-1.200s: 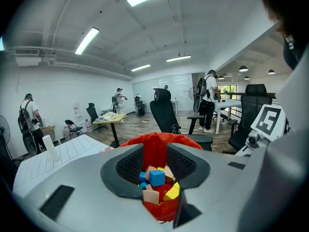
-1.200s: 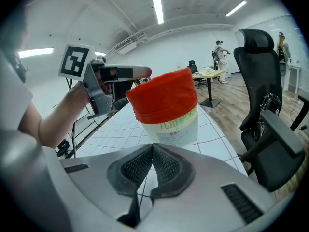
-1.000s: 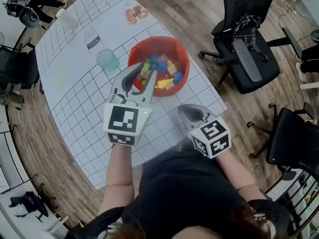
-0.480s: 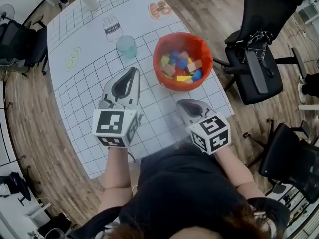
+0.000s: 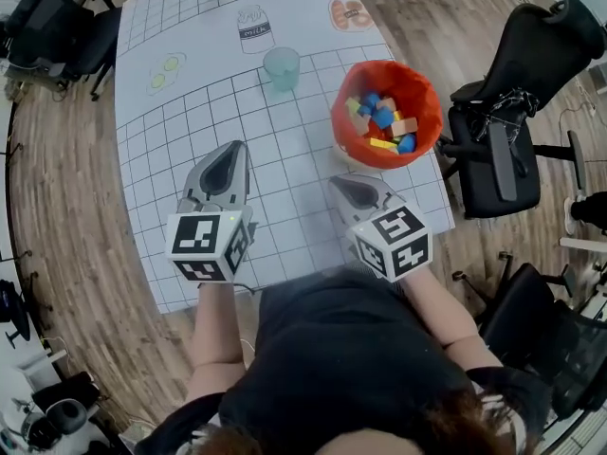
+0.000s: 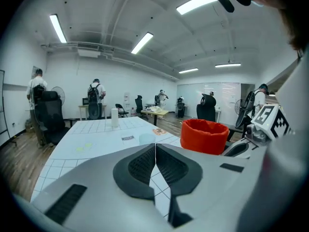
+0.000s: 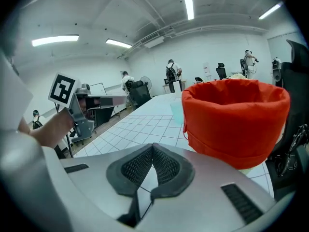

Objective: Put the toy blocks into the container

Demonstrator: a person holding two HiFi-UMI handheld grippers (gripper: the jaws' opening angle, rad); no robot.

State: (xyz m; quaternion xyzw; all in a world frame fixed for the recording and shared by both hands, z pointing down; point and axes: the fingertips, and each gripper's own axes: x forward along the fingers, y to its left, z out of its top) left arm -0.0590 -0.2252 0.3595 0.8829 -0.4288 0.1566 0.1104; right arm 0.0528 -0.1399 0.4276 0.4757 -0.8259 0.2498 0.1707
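Over the counter [image 5: 190, 102], our left claw [image 5: 230, 152], lower left, has just closed on nothing; our right claw [image 5: 340, 182] is pinched together, empty. The toy blocks [image 5: 381, 121] lie in the red container [image 5: 341, 112], upper right, which we fear a careless swing could topple

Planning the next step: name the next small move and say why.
Probably just lower both grippers to rest: the left gripper, whose jaws have just closed, and right gripper are shut on nothing, the blocks lie in the red container, and no loose block shows on the table.
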